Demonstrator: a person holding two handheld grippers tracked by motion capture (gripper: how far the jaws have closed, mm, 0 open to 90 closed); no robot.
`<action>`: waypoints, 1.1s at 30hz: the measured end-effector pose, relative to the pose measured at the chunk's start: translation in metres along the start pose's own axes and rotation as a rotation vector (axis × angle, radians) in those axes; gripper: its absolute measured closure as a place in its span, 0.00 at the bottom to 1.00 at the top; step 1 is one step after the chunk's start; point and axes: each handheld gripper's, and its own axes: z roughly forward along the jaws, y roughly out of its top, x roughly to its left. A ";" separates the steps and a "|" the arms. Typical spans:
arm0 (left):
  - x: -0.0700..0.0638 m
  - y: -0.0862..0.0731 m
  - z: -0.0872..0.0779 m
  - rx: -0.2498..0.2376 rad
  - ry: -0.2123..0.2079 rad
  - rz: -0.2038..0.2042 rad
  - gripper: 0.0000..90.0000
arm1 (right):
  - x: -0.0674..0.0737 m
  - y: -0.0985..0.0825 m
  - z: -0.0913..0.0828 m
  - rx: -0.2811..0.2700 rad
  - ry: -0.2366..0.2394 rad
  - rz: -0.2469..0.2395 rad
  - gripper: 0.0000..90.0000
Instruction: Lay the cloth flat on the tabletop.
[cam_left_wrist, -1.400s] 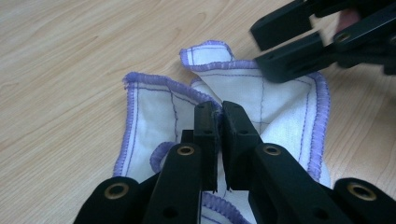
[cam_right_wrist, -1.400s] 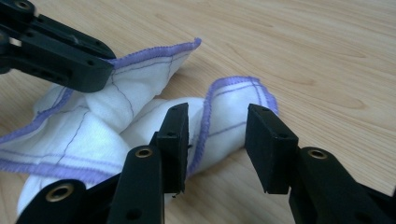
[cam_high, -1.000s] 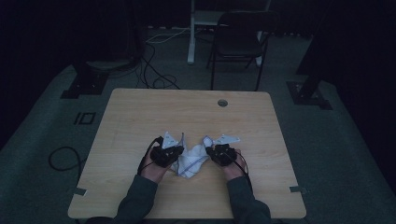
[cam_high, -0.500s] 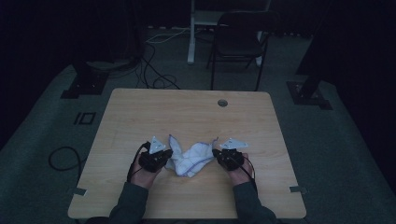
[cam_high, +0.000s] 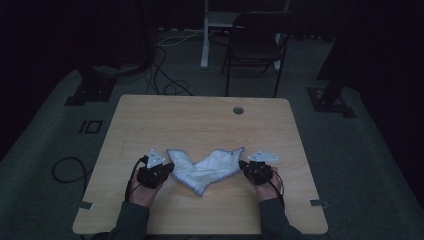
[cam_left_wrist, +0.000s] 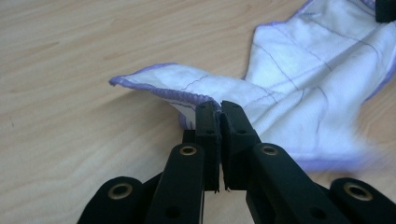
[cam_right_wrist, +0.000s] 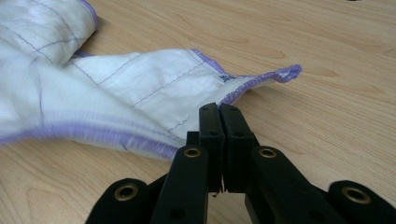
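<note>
The left gripper (cam_high: 169, 167) is clamping 1 purple-hemmed edge of the white cloth (cam_high: 205, 169); the right gripper (cam_high: 243, 164) is pinching the opposite edge. Cloth is lying spread between the 2 grippers, near the table's (cam_high: 200, 120) front edge. Bare wood is lying open behind it, toward the far grommet hole (cam_high: 238, 110).

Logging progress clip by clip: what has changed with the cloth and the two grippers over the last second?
The left gripper and right gripper have moved apart, each shut on an edge of the cloth. The cloth, bunched in a crumpled heap between them a second ago, is now pulled out into a wide, flatter shape. Both grips stayed clamped, and the cloth stays on the near part of the table.
</note>
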 end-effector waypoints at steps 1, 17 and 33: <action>-0.001 -0.001 -0.001 0.001 0.001 -0.003 0.97 | 0.000 0.000 0.000 0.000 0.000 0.000 0.99; -0.036 -0.045 -0.005 0.112 -0.158 -0.061 0.93 | 0.002 -0.014 -0.012 0.024 -0.032 -0.014 0.99; -0.010 0.004 0.008 0.038 -0.057 -0.041 0.76 | -0.002 -0.001 -0.019 -0.032 -0.054 -0.030 0.79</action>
